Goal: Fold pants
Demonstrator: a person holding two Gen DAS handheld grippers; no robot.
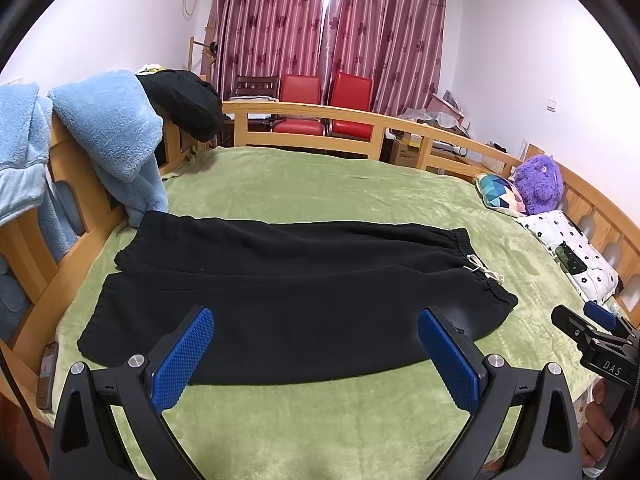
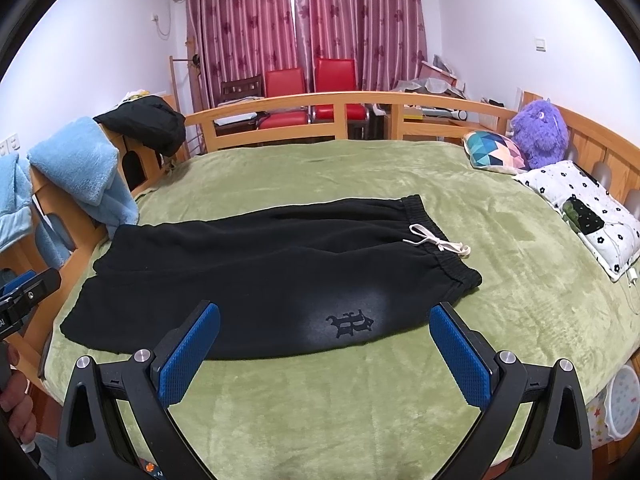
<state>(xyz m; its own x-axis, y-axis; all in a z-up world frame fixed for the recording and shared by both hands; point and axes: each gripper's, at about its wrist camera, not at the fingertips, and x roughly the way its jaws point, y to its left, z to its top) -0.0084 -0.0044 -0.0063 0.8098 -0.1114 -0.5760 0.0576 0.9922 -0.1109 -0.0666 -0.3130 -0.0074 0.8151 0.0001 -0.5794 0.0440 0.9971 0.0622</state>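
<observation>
Black pants [image 1: 288, 300] lie flat across the green blanket [image 1: 320, 420], legs to the left, elastic waistband with a white drawstring [image 1: 482, 270] to the right. In the right wrist view the pants [image 2: 260, 276] show a dark logo [image 2: 350, 322] near the front edge. My left gripper [image 1: 316, 354] is open and empty, above the near edge of the pants. My right gripper [image 2: 324, 354] is open and empty, above the near edge by the logo; it also shows in the left wrist view [image 1: 588, 326] at the right. The left gripper shows at the left of the right wrist view [image 2: 24, 296].
The bed has a wooden rail [image 1: 360, 120] around it. Blue fleece clothes [image 1: 116, 148] and a black garment [image 1: 184, 100] hang on the left rail. Pillows [image 2: 580, 216] and a purple plush toy [image 2: 540, 132] lie at the right. A phone [image 1: 47, 376] rests at the left bed edge.
</observation>
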